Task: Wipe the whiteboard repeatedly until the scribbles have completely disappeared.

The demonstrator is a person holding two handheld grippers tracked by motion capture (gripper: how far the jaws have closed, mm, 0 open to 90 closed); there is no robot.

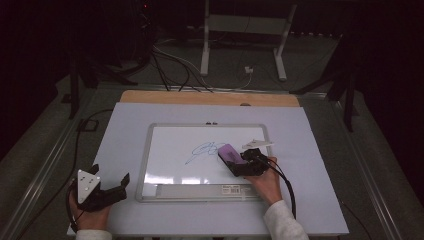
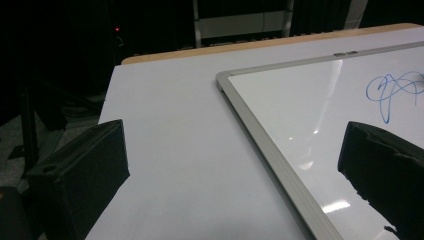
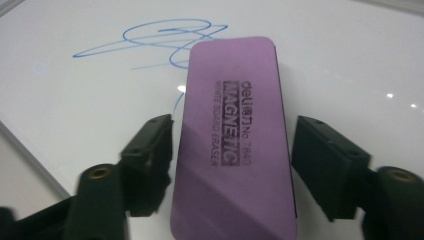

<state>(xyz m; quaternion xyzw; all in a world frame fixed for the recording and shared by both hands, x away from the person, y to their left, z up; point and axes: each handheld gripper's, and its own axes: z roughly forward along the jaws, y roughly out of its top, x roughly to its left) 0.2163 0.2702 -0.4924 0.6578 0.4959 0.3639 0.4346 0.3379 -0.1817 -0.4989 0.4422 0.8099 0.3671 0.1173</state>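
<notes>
eraser [image 3: 232, 140] is purple with black words on top. it lies on the whiteboard [image 1: 170, 150], right by the blue scribble [image 1: 204, 150]. the right gripper [image 1: 245, 162] sits around the eraser, one jaw on each side. the left jaw looks like it touches the eraser's edge, and the right jaw has a small gap, so the gripper is a bit spread and not pinching. the left gripper [image 1: 111, 187] rests on the table [image 1: 125, 130] just beside the left edge of the whiteboard. its jaws are spread wide with nothing between them. a hand [image 1: 267, 182] in a white sleeve holds the right gripper.
</notes>
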